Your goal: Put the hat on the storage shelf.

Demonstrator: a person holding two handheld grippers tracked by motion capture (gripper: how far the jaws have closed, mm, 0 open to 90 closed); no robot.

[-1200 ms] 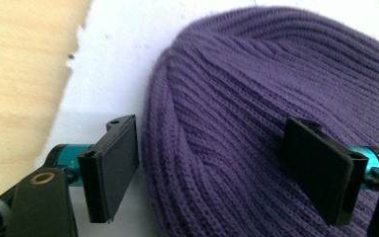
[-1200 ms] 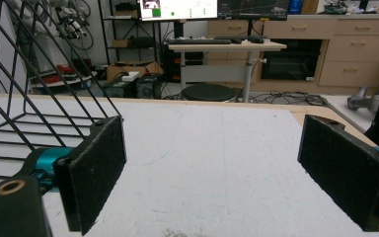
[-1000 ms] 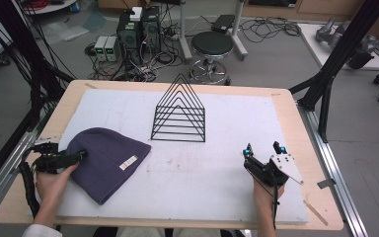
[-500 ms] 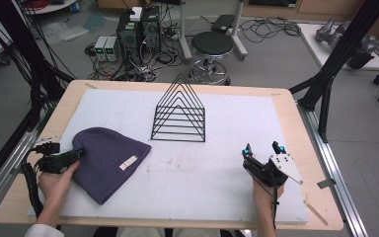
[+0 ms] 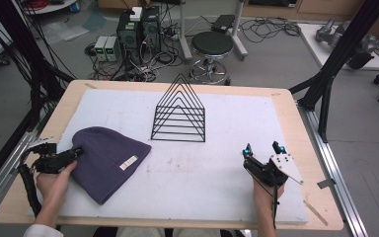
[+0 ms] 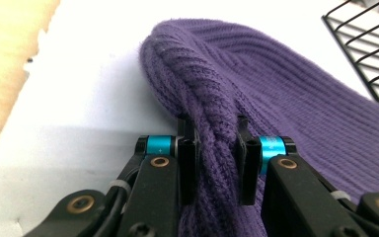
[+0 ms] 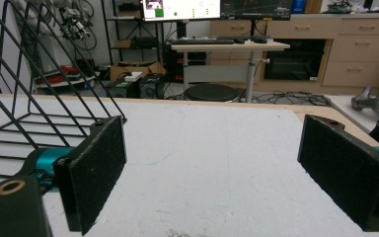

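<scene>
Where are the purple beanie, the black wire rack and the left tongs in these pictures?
purple beanie [image 5: 106, 160], high view, middle of the knitted body.
black wire rack [image 5: 179, 114], high view, its triangular wires.
left tongs [image 6: 216, 170], left gripper view, midway between the fingertips, on the pinched fold.

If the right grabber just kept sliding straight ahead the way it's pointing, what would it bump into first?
Probably nothing on the table. The right gripper is open, with bare white mat ahead to the far edge. The black wire rack sits off to one side, though depth is hard to judge.
</scene>
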